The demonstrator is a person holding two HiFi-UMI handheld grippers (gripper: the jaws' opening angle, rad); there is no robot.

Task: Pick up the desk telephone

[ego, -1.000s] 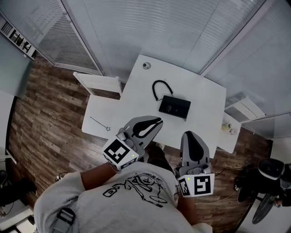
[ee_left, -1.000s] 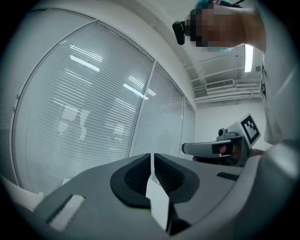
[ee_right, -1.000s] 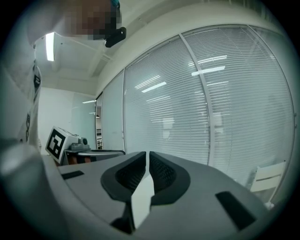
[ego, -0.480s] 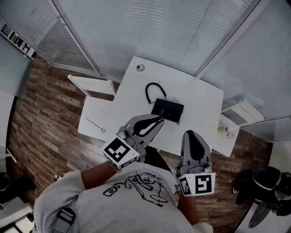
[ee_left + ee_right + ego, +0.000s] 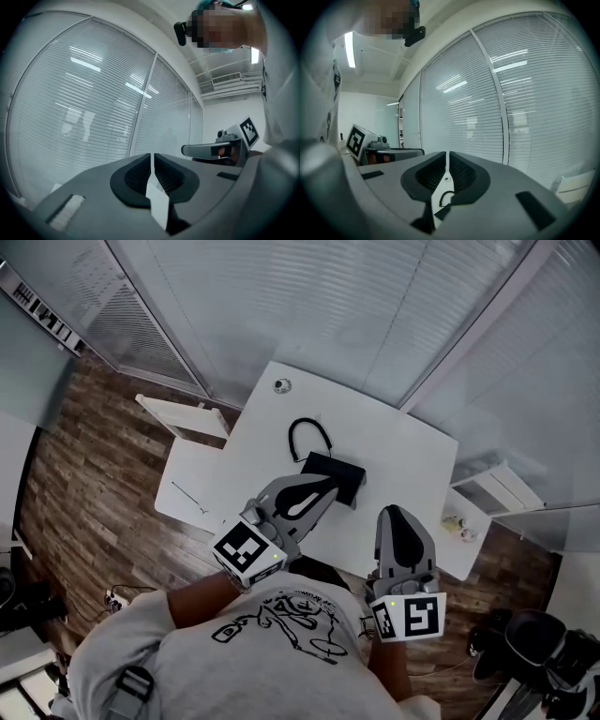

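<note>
Left gripper (image 5: 322,493) has its jaws pressed together, nothing in them. The black desk telephone (image 5: 337,474) sits on the white table (image 5: 412,456), right past that gripper's tip, with its cord (image 5: 309,432) looped behind. Right gripper (image 5: 395,515) is closed and empty too, over the table's near edge.

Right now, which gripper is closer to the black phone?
The left gripper: in the head view its tips overlap the desk telephone, while the right gripper sits apart.
</note>
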